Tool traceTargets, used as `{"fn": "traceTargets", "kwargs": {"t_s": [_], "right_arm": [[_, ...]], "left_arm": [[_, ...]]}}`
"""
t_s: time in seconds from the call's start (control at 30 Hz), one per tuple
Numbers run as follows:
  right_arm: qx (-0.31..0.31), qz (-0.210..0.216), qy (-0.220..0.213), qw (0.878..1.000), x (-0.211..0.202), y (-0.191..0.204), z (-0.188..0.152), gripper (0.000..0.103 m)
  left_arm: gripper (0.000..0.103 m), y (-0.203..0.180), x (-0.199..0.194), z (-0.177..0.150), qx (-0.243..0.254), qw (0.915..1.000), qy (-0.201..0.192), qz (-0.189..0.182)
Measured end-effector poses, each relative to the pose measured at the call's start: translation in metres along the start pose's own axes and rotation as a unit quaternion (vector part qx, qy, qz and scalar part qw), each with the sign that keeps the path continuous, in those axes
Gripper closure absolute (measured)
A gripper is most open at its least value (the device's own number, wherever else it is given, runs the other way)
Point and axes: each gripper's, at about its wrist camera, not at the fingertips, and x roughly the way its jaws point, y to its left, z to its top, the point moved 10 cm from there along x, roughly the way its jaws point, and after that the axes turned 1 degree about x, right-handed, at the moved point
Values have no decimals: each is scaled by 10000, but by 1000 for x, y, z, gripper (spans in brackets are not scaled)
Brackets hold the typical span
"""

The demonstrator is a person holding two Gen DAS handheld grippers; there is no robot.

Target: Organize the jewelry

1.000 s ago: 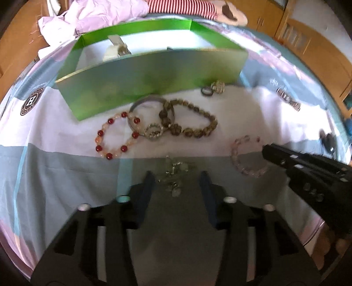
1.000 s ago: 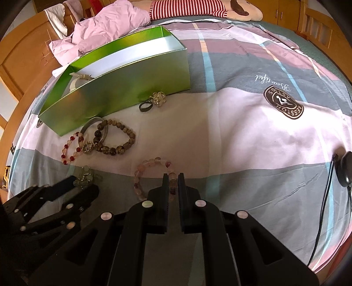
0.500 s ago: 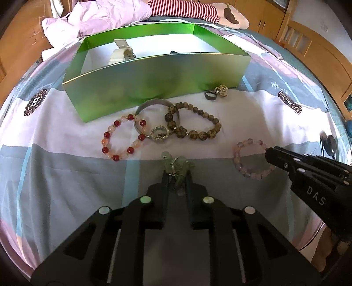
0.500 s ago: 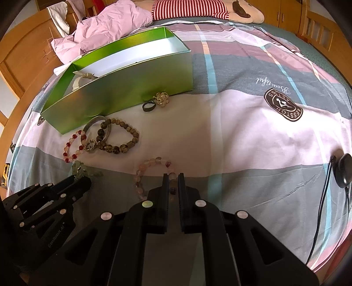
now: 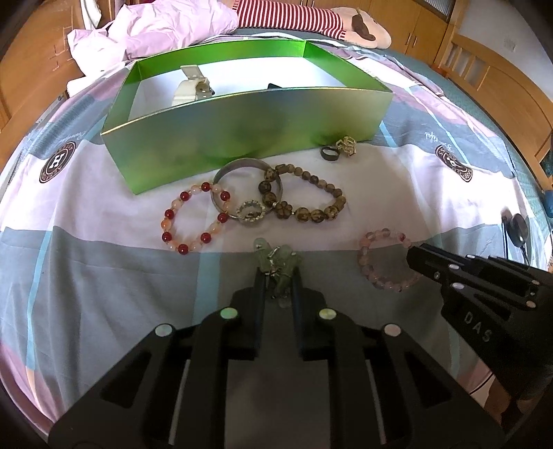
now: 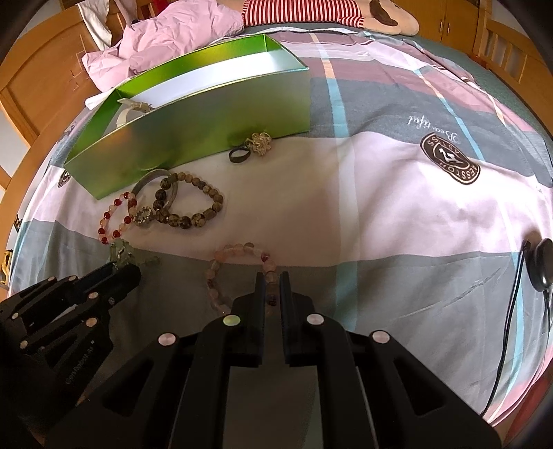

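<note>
My left gripper (image 5: 278,276) is shut on a pale green stone charm piece (image 5: 276,257) just over the grey stripe of the bedsheet; it also shows in the right wrist view as the green piece (image 6: 121,255) at the left gripper (image 6: 126,273). My right gripper (image 6: 273,280) is shut on one side of a pink bead bracelet (image 6: 216,273), which lies on the sheet. A green box (image 5: 242,117) stands behind and holds a cream watch (image 5: 191,88). In front of it lie a red-and-peach bracelet (image 5: 193,221), a silver bangle (image 5: 224,172), a brown bead bracelet (image 5: 311,197) and a crystal ring (image 5: 250,212).
A dark ring (image 5: 328,152) and a gold brooch (image 5: 347,145) rest against the box's front wall. A black cable with a round puck (image 6: 542,266) lies at the right. Crumpled pink cloth (image 5: 166,27) and a striped plush toy (image 5: 293,17) lie behind the box.
The left jaws, open around the green piece a second ago, have shut on it, and the left gripper has drawn back slightly. The right gripper has kept still on the pink bracelet.
</note>
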Motion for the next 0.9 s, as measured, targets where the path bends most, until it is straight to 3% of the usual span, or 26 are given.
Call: {"fn": "traceTargets", "kwargs": {"t_s": [0.9], "right_arm": [[-48,77,-557,9984,-41,10,29,94]], "left_arm": [[89,12,-13,8,-240,9993,-268,129]]}}
